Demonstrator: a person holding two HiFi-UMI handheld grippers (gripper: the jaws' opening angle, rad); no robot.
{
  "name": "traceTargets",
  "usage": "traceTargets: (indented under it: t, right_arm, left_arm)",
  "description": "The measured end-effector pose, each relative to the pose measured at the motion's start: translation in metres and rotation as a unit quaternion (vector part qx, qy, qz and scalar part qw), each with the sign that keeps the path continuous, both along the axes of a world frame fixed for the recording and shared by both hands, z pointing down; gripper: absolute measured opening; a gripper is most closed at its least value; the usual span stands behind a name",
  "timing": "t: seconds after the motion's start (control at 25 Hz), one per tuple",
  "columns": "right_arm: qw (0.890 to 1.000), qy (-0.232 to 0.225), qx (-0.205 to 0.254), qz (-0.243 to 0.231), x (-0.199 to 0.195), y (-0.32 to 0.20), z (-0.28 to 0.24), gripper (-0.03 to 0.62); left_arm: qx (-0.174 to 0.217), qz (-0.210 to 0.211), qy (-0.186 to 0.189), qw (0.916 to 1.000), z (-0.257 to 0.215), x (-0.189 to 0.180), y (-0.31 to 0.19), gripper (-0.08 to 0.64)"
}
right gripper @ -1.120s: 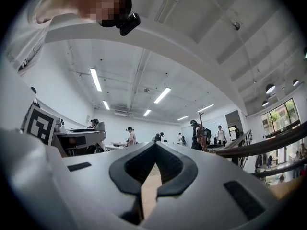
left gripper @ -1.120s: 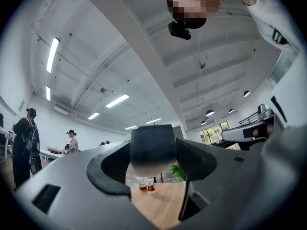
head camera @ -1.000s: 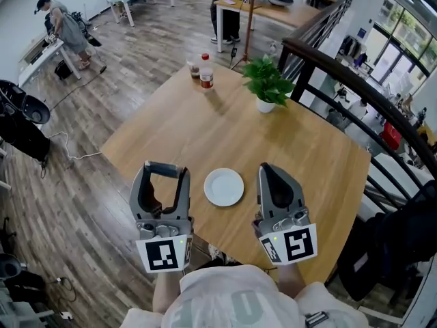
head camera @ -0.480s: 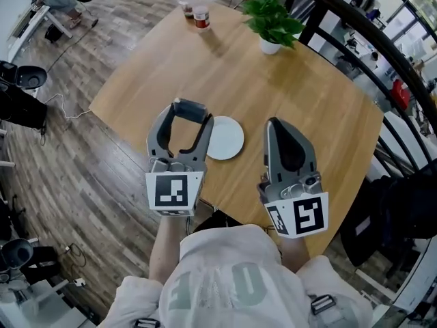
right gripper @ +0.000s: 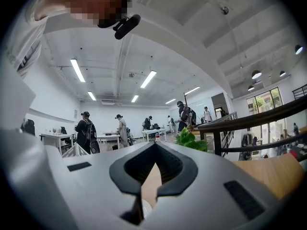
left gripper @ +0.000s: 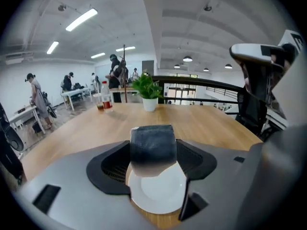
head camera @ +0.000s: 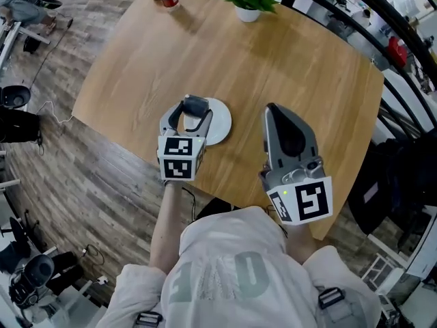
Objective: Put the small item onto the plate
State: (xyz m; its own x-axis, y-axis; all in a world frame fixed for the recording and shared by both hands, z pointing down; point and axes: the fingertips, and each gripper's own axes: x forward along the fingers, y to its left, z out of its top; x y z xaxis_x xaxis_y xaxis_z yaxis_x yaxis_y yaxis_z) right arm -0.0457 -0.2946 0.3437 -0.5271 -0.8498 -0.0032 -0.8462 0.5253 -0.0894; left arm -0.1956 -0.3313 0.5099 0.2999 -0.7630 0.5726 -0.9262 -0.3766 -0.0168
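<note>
Left gripper [head camera: 195, 105] has moved from the table edge to over the plate [head camera: 221, 124], its jaws pinching the small dark item [left gripper: 152, 145] just above it. Right gripper [head camera: 273, 109] idle, jaws pressed together, empty. Placing step; next probably lower the item and spread the jaws.

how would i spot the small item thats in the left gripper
Start at the wooden table and find the white plate near the person's edge. Over it, the left gripper holds a dark grey block, the only thing between either gripper's jaws.
</note>
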Motion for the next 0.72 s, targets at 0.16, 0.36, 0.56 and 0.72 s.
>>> traceTargets:
  t: [0.16,0.36,0.56,0.72]
  right_arm:
    - [1.0,0.007,-0.02,0.014,0.014,-0.008,0.013,0.017]
    - [0.999,0.016,-0.033,0.016,0.023,-0.01,0.025,0.017]
    - [0.999,0.017,-0.047,0.015,0.025,-0.009,0.034,0.017]
    - [0.998,0.024,-0.06,0.006,0.024,-0.005,0.041,0.017]
  left_arm:
    - [-0.079,0.018,-0.027,0.9963,0.053,0.008,0.0,0.304]
    - [-0.114,0.04,-0.066,0.9905,0.081,0.013,0.004,0.304]
    - [-0.141,0.038,-0.077,0.9863,0.099,0.013,0.002,0.304]
    - [-0.153,0.037,-0.079,0.9844,0.11,0.014,0.006,0.295]
